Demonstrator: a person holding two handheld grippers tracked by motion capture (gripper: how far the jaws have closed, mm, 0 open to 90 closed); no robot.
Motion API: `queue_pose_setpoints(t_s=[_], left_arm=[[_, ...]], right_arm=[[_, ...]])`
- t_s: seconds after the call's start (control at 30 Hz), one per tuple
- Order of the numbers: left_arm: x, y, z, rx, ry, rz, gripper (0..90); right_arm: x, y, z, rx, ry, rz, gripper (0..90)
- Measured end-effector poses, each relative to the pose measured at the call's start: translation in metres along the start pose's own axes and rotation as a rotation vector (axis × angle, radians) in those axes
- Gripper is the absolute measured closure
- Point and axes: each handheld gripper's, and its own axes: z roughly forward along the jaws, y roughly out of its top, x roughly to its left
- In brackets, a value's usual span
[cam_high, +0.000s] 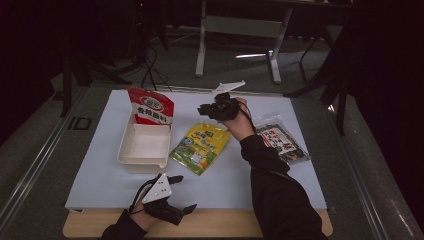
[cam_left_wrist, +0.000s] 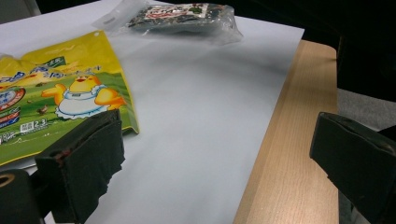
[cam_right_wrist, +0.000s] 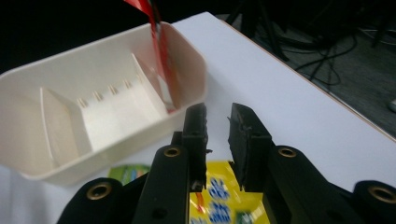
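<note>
Tray (cam_high: 145, 146), white with dividers, sits at 9 o'clock on the white sheet (cam_high: 225, 180); red packet (cam_high: 151, 106) stands upright in its far end, leaning on the rim, not lying flat in a compartment. Yellow packet (cam_high: 200, 147) lies flat just beside the tray at its 3 o'clock, touching nothing else; dark packet (cam_high: 281, 141) lies well apart at 3 o'clock on the sheet.

Right gripper (cam_high: 212, 110) hangs above the sheet at 12 o'clock, over the yellow packet's far edge; jaws stand a narrow gap apart, nothing between them. Left gripper (cam_high: 184, 192) rests at 6 o'clock near the table edge (cam_high: 210, 225); jaws wide apart, empty.

Risks, as judged:
- red packet may tip out over the rim if the tray is nudged; its balance looks poor;
- yellow packet is flat and slick; narrow jaws may slide over it or drag it into the tray wall;
- tray is light; a sideways push could shift it toward 9 o'clock.
</note>
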Motion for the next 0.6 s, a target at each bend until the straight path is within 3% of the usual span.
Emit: queue_pose_setpoints(t_s=[0.33,0.6], left_arm=[[-0.001,0.0,0.001,-0.011,-0.005,-0.006,3.9],[0.001,0.0,0.001,-0.012,-0.001,-0.015,3.9]], right_arm=[[-0.032,-0.035,-0.061,0.004,-0.102,0.042,75.8],[-0.068,-0.082,-0.104,0.029,-0.189,0.14,76.0]])
